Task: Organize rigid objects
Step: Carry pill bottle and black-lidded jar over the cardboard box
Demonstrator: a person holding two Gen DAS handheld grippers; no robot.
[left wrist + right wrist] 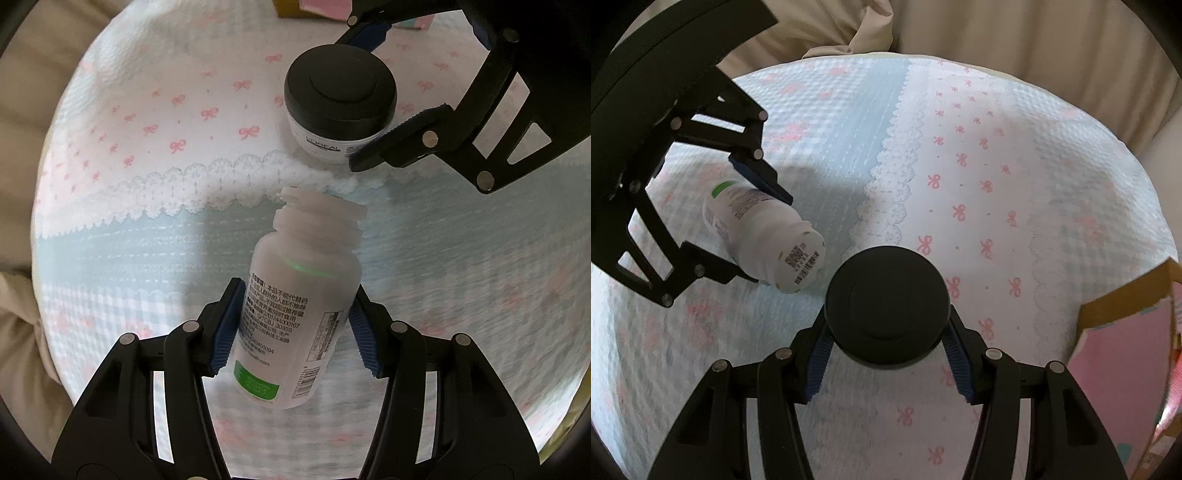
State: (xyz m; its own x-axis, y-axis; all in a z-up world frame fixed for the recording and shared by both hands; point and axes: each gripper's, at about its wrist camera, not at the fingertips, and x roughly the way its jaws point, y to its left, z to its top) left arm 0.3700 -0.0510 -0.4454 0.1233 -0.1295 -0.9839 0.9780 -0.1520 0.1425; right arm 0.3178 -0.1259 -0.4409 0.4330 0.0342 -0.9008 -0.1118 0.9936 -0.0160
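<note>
Left wrist view: left claw (293, 325) grips a white plastic pill bottle (295, 306), Chinese print on label, contents unseen. Beyond it, black-lidded white jar (340, 107) reading "L'OREAL".

Right wrist view: right claw (886, 360) clamps the jar (886, 306) over the bow-patterned bed cover (997, 184); pink cardboard box (1126, 332) at right.

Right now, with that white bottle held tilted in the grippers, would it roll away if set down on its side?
Probably yes. The white bottle is round-bodied and looks like smooth plastic, so on its side it would likely roll, though the textured cloth might slow it. It looks stiff rather than squashy under the left hand-held gripper. Its weight is hard to tell.
</note>
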